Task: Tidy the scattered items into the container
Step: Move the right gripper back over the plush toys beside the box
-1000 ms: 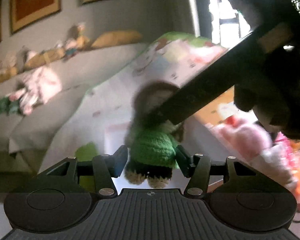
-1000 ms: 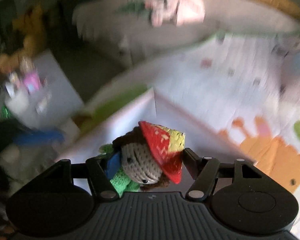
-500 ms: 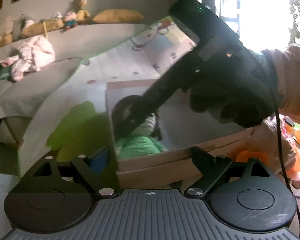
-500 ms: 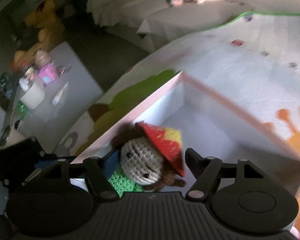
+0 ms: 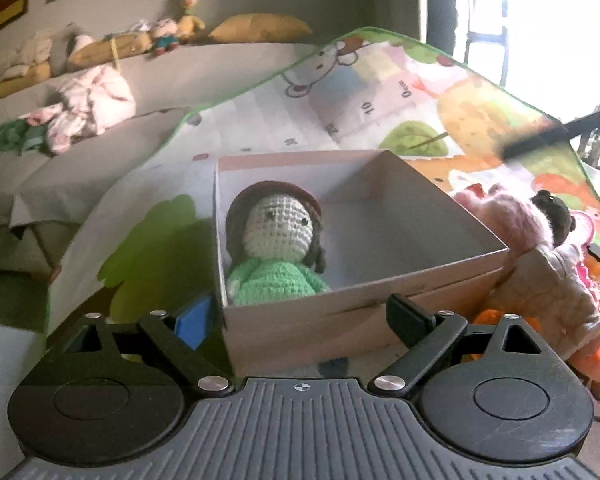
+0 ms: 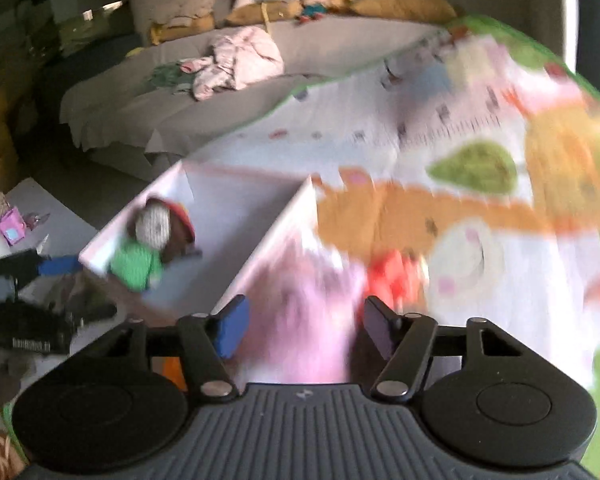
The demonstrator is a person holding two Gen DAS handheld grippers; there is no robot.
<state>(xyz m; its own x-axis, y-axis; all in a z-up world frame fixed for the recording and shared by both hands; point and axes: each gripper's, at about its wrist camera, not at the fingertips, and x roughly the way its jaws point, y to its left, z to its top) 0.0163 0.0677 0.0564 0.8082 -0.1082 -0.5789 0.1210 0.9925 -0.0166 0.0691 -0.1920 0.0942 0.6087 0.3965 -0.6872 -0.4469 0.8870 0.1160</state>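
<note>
The left gripper [image 5: 306, 316] has its two black fingers spread wide with nothing held between them; it hangs low in front of the near wall of the shallow pale pink cardboard box [image 5: 340, 308], which I judge is the position after a release. Inside this box, in its left corner, lies the crocheted doll with a cream face, brown hair and green sweater [image 5: 276, 248], on its back and leaning on the left wall, so this item is already in the container. The right gripper [image 6: 302, 330] is outside the box, just beyond its right wall, and its jaws are closing; between them is a soft pink plush toy [image 6: 312, 312], but the right wrist view is much blurred, so I cannot tell if the pads press on it already. From the left wrist view, this pink plush toy [image 5: 512, 224] rests against the right outer wall of the box, beside other small toys on the colourful cartoon play mat [image 5: 380, 92]. It is probably the next thing to tidy, and the right gripper is near it for this reason.
</note>
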